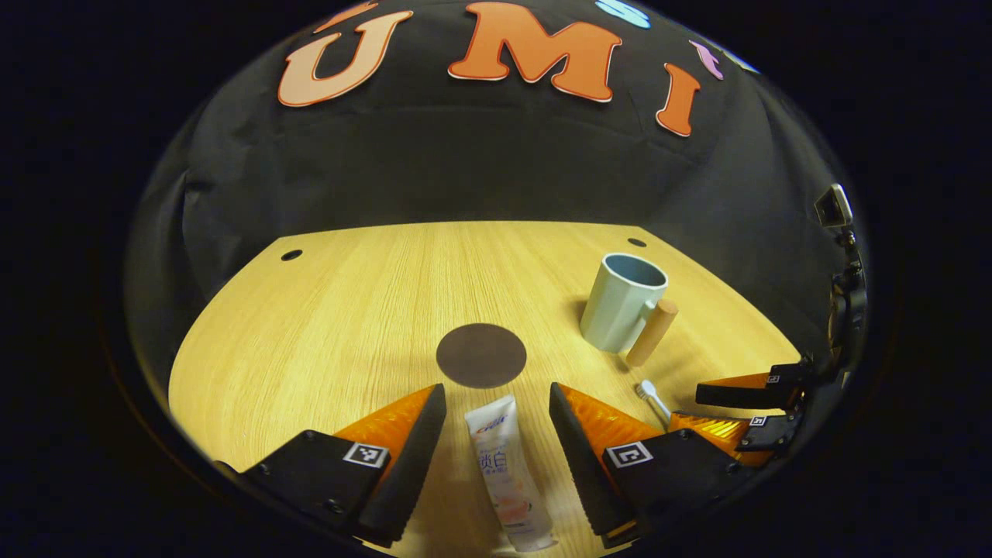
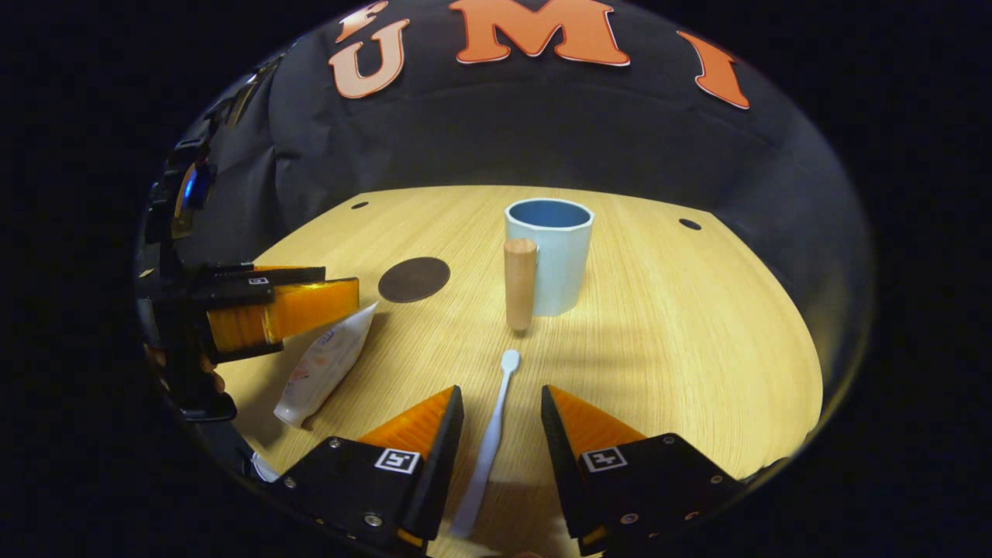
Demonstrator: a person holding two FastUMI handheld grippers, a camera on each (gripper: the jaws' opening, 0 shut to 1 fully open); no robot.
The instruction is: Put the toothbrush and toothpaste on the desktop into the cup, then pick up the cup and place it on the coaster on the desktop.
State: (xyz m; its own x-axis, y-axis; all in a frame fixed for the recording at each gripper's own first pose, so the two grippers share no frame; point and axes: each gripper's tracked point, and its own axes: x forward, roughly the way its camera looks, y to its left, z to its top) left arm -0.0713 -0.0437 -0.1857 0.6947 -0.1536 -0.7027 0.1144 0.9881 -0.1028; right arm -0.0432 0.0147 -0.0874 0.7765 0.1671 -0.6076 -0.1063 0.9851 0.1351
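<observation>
Left gripper view: the left gripper (image 1: 497,403) stands open, the toothpaste (image 1: 508,473) lying on the desk (image 1: 349,310) between its jaws, untouched. Right gripper view: the right gripper (image 2: 502,407) stands open astride the toothbrush (image 2: 490,442), whose head points toward the cup (image 2: 552,256); the coaster (image 2: 414,279) lies left.

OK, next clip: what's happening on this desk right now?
A person holds a gripper in each hand. The left gripper is open around the toothpaste tube, and the right gripper is open around the toothbrush. Both items lie flat on the wooden desktop, neither gripped. The cup stands upright and empty, off the dark round coaster.
</observation>
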